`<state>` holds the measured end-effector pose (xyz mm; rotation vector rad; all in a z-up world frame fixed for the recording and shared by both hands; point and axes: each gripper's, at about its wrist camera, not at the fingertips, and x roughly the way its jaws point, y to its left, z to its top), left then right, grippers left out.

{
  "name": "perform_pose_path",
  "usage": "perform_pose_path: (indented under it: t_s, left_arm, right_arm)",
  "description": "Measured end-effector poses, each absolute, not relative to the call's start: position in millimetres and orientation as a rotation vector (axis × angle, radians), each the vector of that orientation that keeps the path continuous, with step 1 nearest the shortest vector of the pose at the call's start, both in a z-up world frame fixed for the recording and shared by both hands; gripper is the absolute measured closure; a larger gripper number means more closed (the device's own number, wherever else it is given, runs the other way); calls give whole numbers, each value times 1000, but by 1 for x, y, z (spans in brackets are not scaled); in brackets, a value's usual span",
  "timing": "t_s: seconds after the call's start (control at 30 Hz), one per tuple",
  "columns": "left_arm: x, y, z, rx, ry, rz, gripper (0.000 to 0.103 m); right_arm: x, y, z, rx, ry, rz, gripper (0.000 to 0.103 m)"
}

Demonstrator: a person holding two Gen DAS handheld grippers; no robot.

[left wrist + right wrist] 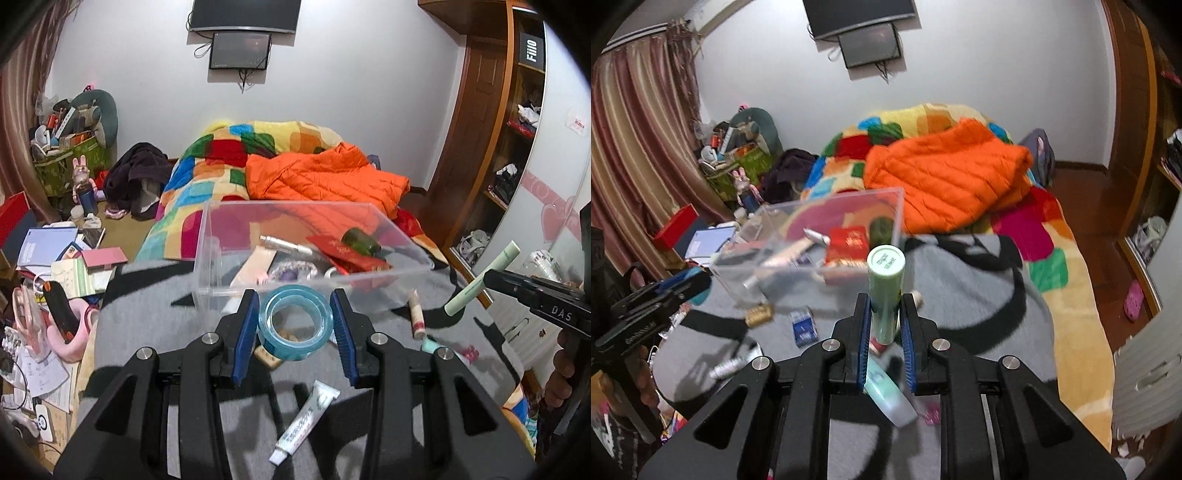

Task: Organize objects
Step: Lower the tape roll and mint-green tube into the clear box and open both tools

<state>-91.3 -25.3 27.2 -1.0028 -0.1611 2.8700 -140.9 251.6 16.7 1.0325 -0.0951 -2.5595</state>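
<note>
My left gripper (294, 317) is shut on a roll of blue tape (293, 325), held just in front of a clear plastic box (221, 258) on the grey blanket. The box holds a green bottle (362, 242), red packets and tubes. My right gripper (885, 314) is shut on a pale green tube (885, 284), upright between the pads; it shows in the left wrist view too (480, 277). The clear box (757, 266) lies ahead and left of it. The left gripper shows at the left edge (683, 284).
Loose on the grey blanket (147, 314): a white tube (306, 421), a pink-capped stick (417, 314), a small tan box (759, 314), a blue packet (804, 326), a mint tube (886, 395). An orange jacket (325, 177) lies behind the box. Floor clutter lies at left (55, 277).
</note>
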Motion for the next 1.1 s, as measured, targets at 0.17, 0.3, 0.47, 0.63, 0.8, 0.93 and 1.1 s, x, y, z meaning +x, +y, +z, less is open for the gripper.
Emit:
perform_pose_path:
  t_s: [0.17,0.3,0.47,0.63,0.8,0.93,1.1]
  left_arm:
    - [-109,-29,34,-991,-178,2867,64]
    - [-128,-32,35,-1011,-180,2861,64]
    - [-156,-37,26,-1084,-185,2843,64]
    - [-181,-41,7,-1174,-167,2829,64]
    - [-195,-41,-11,-1245,-167,2806,64]
    - [-195,-39,-15,-1255,-169,2780,64]
    - [-185,-35,-8,-1223,-130,2777,64]
  right_arm:
    - [-152,238,36,949,-82,-2572,89]
    - [-167,227,43,921,-71,-2578,89]
    - [-190,207,38,934,20,-2603,89]
    - [-210,184,21,996,147,-2598,89]
    - [-216,162,4,1027,261,-2576,87]
    - [-216,148,3,1030,259,-2516,83]
    - [-215,132,-4,1059,271,-2428,76]
